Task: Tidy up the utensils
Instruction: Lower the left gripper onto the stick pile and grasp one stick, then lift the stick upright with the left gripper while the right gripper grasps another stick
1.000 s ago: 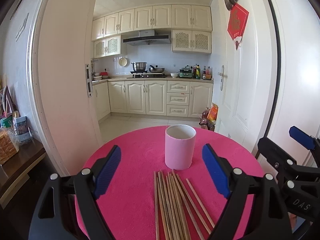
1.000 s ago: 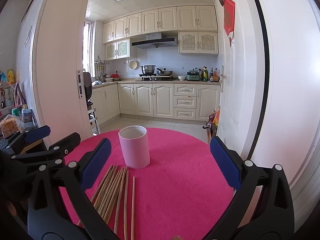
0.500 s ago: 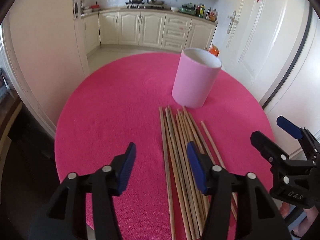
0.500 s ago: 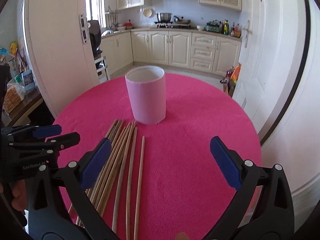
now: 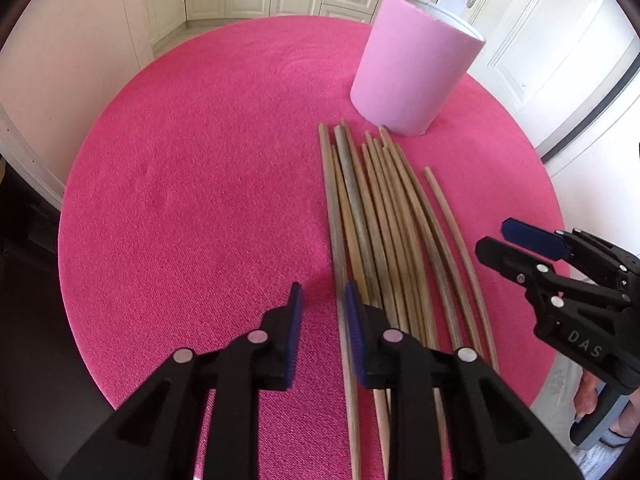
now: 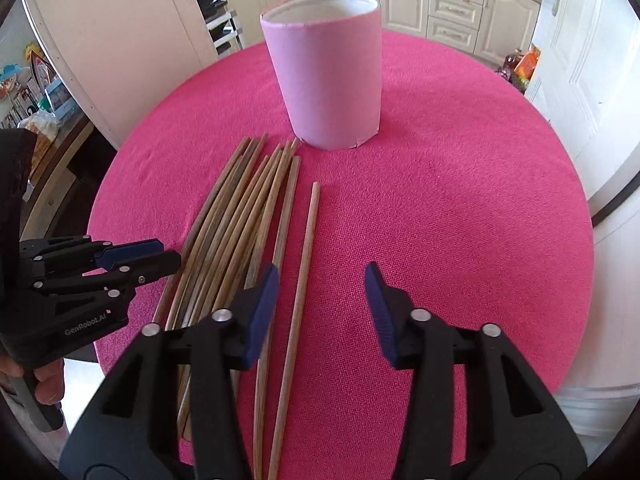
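Left tool (image 5: 322,306): closing, nothing yet gripped, lowered beside wooden chopsticks (image 5: 376,216).
Right tool (image 6: 320,292): closing astride one stick, ungripped.
Pink cylindrical holder (image 6: 328,68): empty, far; sorting just starting.

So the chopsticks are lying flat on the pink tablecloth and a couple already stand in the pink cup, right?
Not quite. The chopsticks do lie flat on the tablecloth, but the pink cup holds none: the right wrist view shows a bare inner wall.

Cup (image 6: 328,68) stands upright on worktop (image 6: 460,208), upper centre of right wrist frame. Chopsticks (image 6: 240,216) lie on worktop just below cup, fanned toward lower left. One stick (image 6: 306,248) lies apart, right of bundle. Kitchen cabinets (image 6: 452,4) behind, along top edge.
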{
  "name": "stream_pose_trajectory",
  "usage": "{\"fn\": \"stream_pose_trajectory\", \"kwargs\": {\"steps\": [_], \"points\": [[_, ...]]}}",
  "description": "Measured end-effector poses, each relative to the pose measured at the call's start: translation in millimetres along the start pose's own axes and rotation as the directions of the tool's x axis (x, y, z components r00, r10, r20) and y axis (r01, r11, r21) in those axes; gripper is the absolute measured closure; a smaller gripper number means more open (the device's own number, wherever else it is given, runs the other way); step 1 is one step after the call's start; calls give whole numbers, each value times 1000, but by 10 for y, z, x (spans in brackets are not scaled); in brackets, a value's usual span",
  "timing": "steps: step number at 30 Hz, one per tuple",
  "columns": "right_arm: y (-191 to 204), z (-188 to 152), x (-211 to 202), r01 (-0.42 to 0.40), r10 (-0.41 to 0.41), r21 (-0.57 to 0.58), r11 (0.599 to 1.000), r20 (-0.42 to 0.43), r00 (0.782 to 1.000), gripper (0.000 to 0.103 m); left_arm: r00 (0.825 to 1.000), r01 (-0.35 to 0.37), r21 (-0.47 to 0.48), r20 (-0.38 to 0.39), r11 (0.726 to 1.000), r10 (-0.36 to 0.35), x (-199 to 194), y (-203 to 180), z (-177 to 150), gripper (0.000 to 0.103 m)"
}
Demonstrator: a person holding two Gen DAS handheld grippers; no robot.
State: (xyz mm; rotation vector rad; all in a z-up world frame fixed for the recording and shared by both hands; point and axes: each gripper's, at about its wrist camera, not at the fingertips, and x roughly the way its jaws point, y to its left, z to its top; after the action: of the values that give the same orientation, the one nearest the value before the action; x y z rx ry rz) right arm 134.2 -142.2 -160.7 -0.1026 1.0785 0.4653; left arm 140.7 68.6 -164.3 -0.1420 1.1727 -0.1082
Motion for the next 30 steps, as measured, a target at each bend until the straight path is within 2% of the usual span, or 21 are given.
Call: {"fn": "stream_pose_trajectory", "kwargs": {"steps": [6,11,18,25,30], "points": [[70,-9,126,8,-11,-40,999,-62,998,70,999,-29,31,-28,999,30,-36,-129,45,87],[87,-20,221,23,-27,-54,998,-89,996,82,998,-57,39,-39,998,59,35,-215,78,95],[63,-22,255,21,-26,-64,998,-80,996,95,999,-18,-6,-28,1000,18,-29,-79,27,96],[-81,-39,104,-36,35,-41,998,-25,999,97,997,9,-41,72,999,-6,-275,41,-20,96],[-160,-57,-47,-104,105,-21,994,42,994,97,980,42,-55,199,998,-30,-538,35,-77,96]]}}
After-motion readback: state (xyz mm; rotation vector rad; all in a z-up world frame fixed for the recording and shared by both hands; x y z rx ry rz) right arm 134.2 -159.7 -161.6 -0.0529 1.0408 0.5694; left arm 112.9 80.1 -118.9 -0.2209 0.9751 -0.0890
